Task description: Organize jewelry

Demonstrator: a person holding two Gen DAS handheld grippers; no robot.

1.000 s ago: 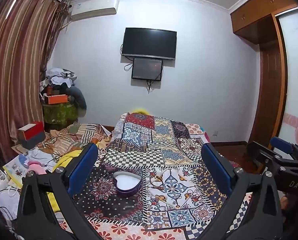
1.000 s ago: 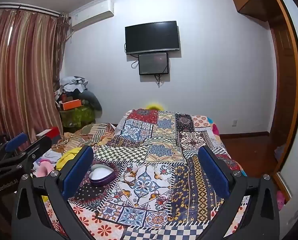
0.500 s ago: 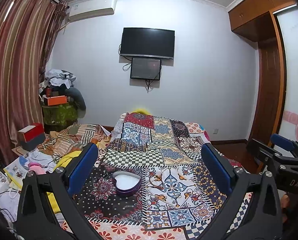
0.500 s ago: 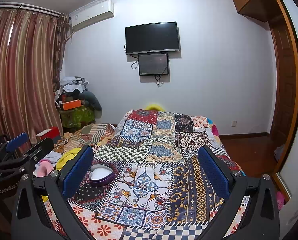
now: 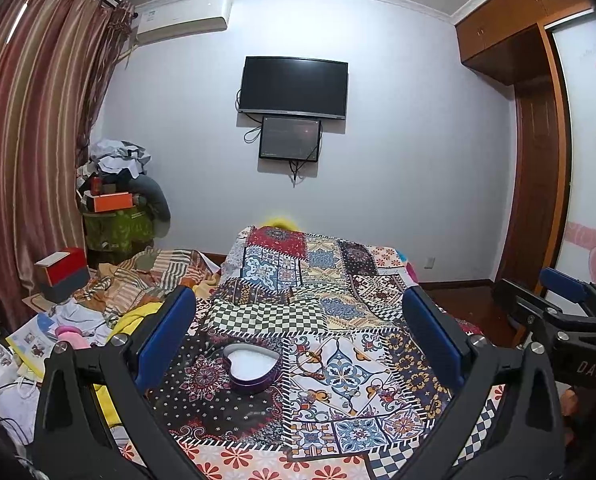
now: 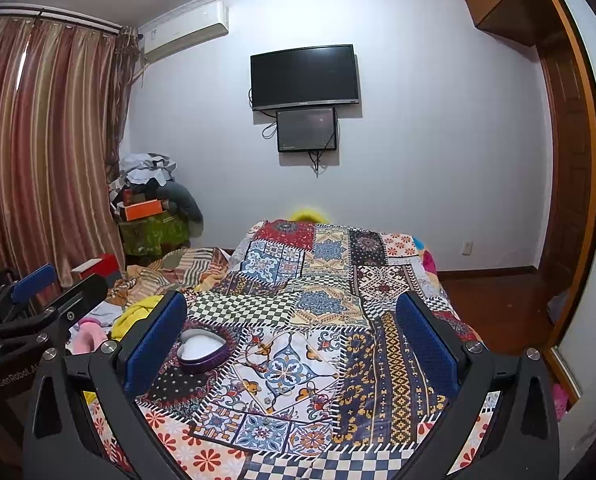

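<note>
Both tools, left (image 5: 298, 336) and right (image 6: 290, 336), stood released and empty above the bed (image 5: 321, 312). Judged: approach stage; next, collecting jewelry (image 6: 258, 360) beside the heart-shaped box (image 5: 251, 366), lower centre.

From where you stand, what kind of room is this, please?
Most likely a home bedroom. A bed under a patchwork quilt fills the middle, a television hangs on the far wall, and striped curtains cover the left side.

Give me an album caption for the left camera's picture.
Open left gripper above a heart-shaped box on a patchwork bedspread.
</note>
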